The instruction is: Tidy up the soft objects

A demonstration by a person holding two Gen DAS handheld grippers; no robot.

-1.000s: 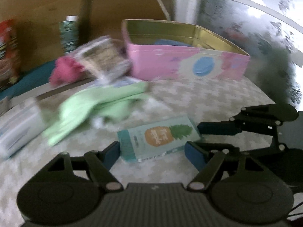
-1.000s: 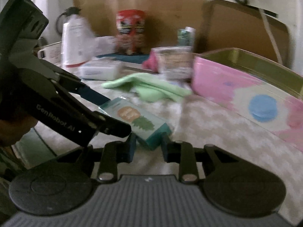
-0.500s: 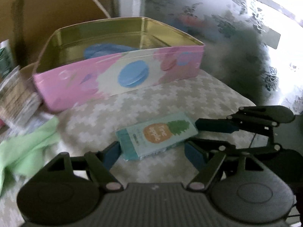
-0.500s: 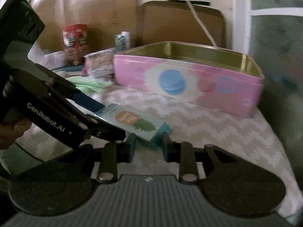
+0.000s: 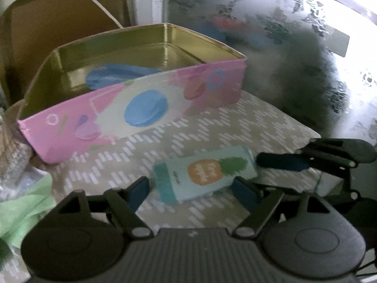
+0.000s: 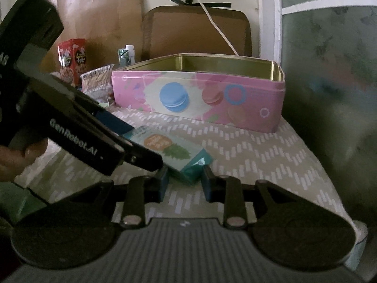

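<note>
One blue soft thing (image 5: 113,79) already lies in the pink tin (image 5: 132,118). The pineapple packet (image 5: 207,172) sits between both grippers near the tin; left gripper (image 5: 190,191) and right gripper (image 6: 185,180), jaws just widening, no longer pinch it. Green cloth (image 5: 26,210) waits.

The left gripper (image 6: 141,146) hides part of the tissue pack (image 6: 179,158), seemingly its far end.

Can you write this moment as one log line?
left gripper: fingers just opening, pineapple pack between | right gripper: fingers just opening, pack's end between | pack: on cloth, near pink tin
</note>
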